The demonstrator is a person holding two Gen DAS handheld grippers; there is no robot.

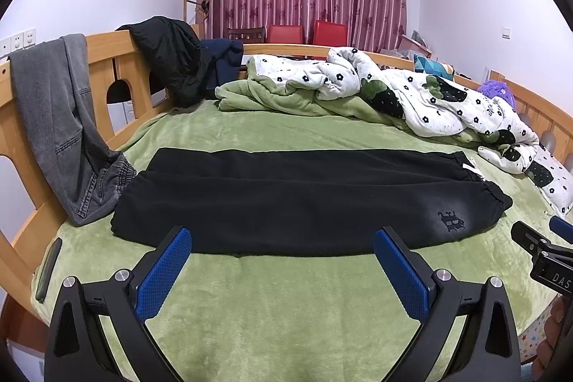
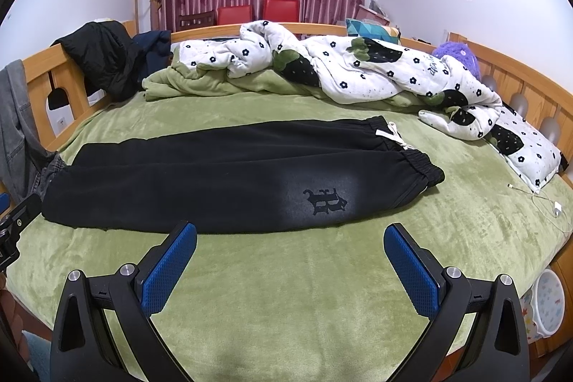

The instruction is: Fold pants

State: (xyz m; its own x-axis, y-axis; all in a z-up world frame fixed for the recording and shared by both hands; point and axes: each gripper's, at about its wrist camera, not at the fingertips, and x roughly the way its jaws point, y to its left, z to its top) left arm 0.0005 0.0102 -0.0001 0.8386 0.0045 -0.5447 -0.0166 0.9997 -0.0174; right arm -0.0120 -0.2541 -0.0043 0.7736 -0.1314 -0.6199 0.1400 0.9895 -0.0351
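Note:
Black sweatpants (image 1: 286, 199) (image 2: 215, 181) lie flat across the green bed cover, one leg folded over the other. The elastic waistband with a white drawstring (image 2: 390, 138) is at the right, the cuffs at the left. A dark logo (image 2: 324, 201) sits on a faded patch near the waist. My left gripper (image 1: 283, 249) hovers open just in front of the pants' near edge, with nothing between its blue pads. My right gripper (image 2: 290, 246) is open too, close to the near edge below the logo. The right gripper's tip (image 1: 537, 238) shows at the right edge of the left wrist view.
Grey jeans (image 1: 68, 131) hang over the wooden bed rail (image 1: 104, 59) at the left, touching the pants' cuffs. A rumpled white flowered quilt (image 2: 358, 74) lies along the back. A phone (image 1: 50, 267) rests near the left edge, a white charger cable (image 2: 544, 203) at the right.

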